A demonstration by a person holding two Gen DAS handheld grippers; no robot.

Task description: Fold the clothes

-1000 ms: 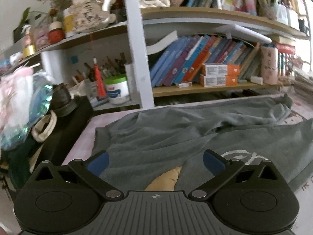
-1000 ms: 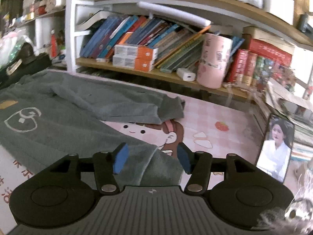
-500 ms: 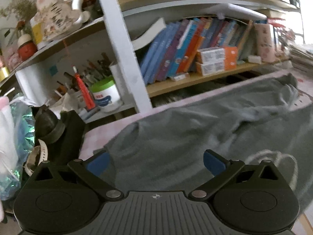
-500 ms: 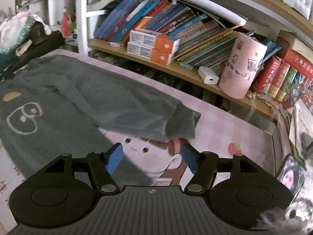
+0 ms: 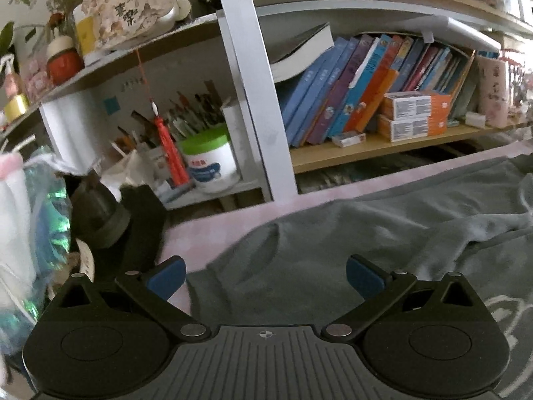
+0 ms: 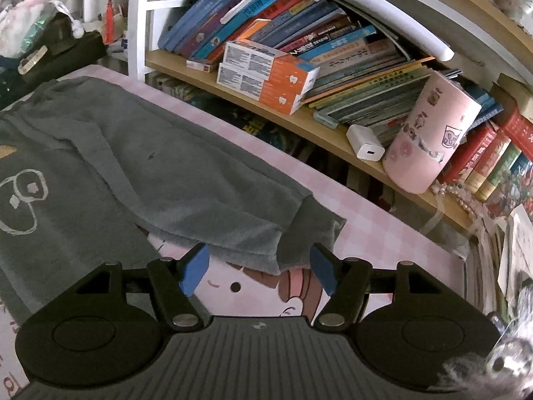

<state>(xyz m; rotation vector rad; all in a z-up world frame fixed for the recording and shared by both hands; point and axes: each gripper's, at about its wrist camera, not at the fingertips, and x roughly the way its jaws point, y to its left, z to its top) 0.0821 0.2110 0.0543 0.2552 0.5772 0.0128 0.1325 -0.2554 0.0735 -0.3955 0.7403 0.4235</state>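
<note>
Nearest the lens, the right claw is seen with its blue pads parted to a middling width and nothing pressed between them — the jaws have just been opening. A second ago a corner of grey cloth lay between those pads; now only the cartoon-printed pink worktop shows there, so that hold is judged to have been given up. Just beyond the pads lies the cuff of the grey sweatshirt, at the end of a sleeve stretched across the cloth. It is drawn nearer than it was, and the sleeve is taken to be the next thing folded.

The left claw is held wide and empty above the sweatshirt's near edge. The yellow patch seen below it a second ago is gone from its view, and the garment's left border and bare pink worktop have come in — a shift toward the far shoulder.

Farther off, the bookshelf and a pink tin stand behind.
</note>
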